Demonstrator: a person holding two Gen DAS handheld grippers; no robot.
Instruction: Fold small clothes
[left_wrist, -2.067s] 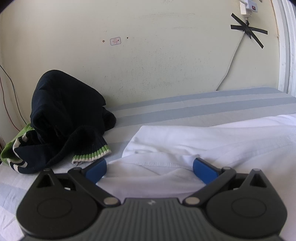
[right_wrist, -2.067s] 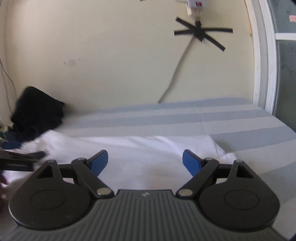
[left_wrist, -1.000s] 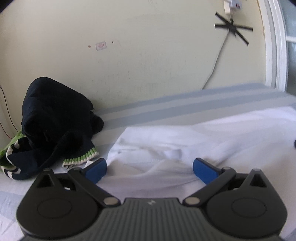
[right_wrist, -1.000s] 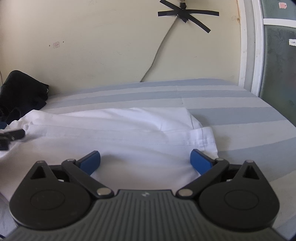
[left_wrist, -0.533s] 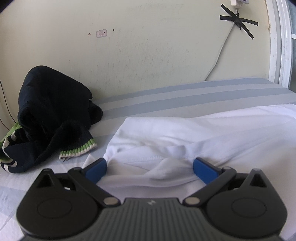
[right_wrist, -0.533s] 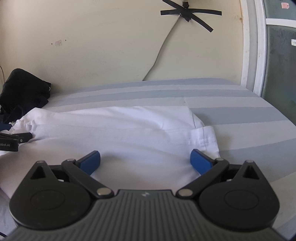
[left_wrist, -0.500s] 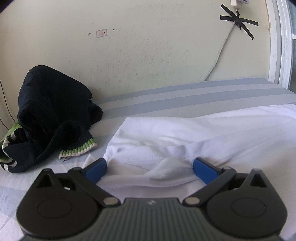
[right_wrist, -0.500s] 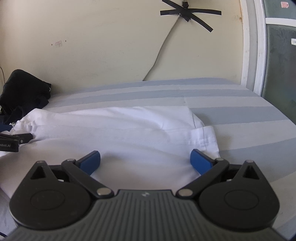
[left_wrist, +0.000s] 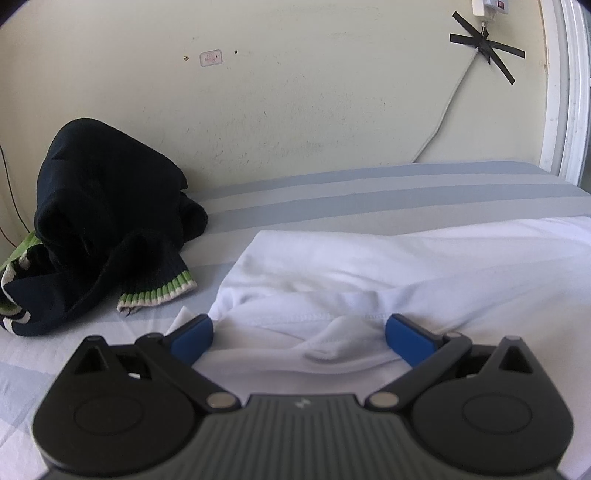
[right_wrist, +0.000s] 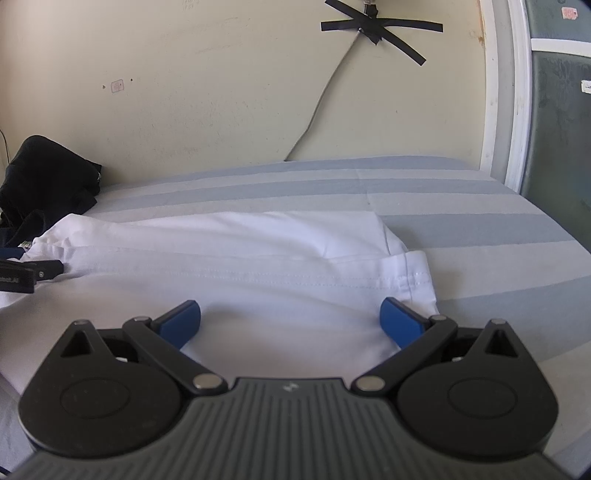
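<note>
A white garment (left_wrist: 424, 266) lies folded lengthwise across the striped bed; it also shows in the right wrist view (right_wrist: 240, 266). My left gripper (left_wrist: 299, 334) is open and empty, low over the garment's left end, with a bunched fold of cloth between the blue pads. My right gripper (right_wrist: 290, 317) is open and empty over the garment's right end, near its stitched hem (right_wrist: 415, 280). The left gripper's tip (right_wrist: 33, 275) shows at the far left of the right wrist view.
A dark navy sweater (left_wrist: 99, 218) with green-and-white cuffs is heaped against the wall at the left; it also shows in the right wrist view (right_wrist: 44, 173). The blue-striped sheet (left_wrist: 369, 192) runs to the wall. A taped cable (right_wrist: 332, 77) and a door frame (right_wrist: 498, 92) are at the right.
Both grippers have stayed open. The garment's right end came to rest flat on the bed. In the last half second neither gripper nor the cloth has visibly moved.
</note>
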